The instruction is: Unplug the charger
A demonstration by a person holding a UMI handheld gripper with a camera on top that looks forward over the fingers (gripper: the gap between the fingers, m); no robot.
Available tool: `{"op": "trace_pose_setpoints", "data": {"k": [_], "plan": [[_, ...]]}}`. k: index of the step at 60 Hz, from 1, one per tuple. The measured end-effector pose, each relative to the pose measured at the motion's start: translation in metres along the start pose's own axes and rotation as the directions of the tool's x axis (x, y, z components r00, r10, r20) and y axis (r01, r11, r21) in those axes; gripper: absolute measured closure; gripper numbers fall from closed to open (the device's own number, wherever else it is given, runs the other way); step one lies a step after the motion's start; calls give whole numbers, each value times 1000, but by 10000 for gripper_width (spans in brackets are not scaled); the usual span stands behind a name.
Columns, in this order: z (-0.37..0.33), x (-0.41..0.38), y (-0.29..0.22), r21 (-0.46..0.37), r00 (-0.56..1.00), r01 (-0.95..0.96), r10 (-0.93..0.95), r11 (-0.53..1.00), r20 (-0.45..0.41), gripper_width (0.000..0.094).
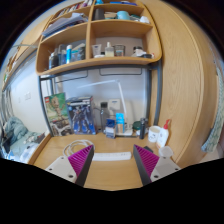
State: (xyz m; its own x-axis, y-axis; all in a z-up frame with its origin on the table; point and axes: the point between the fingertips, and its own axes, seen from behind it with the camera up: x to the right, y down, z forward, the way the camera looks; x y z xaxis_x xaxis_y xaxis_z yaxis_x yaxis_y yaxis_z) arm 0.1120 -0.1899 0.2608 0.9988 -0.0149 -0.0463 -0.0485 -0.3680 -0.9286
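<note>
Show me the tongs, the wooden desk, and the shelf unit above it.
tongs (113, 162), gripper view, the open gap midway between the fingertips
wooden desk (110, 146), gripper view, bare top ahead of the fingers
shelf unit (100, 64), gripper view, lower board's front edge

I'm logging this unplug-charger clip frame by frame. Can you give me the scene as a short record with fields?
setting: wooden desk under wooden wall shelves
hand-held gripper: open, nothing between its fingers, above the desk
fingers: pink pads facing each other
desk back: bottles and small items in a cluttered row beyond the fingers
shelves: assorted items, too small to identify
charger: not clearly identifiable in this view
task state: no grasp yet
</note>
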Motion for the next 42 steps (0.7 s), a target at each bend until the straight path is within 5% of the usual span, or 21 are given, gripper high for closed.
{"op": "trace_pose_setpoints", "data": {"k": [30, 42], "plan": [[-93, -114, 56, -47, 987, 60, -52, 997, 152, 125], [-98, -115, 59, -45, 989, 74, -68, 996, 130, 123]]}}
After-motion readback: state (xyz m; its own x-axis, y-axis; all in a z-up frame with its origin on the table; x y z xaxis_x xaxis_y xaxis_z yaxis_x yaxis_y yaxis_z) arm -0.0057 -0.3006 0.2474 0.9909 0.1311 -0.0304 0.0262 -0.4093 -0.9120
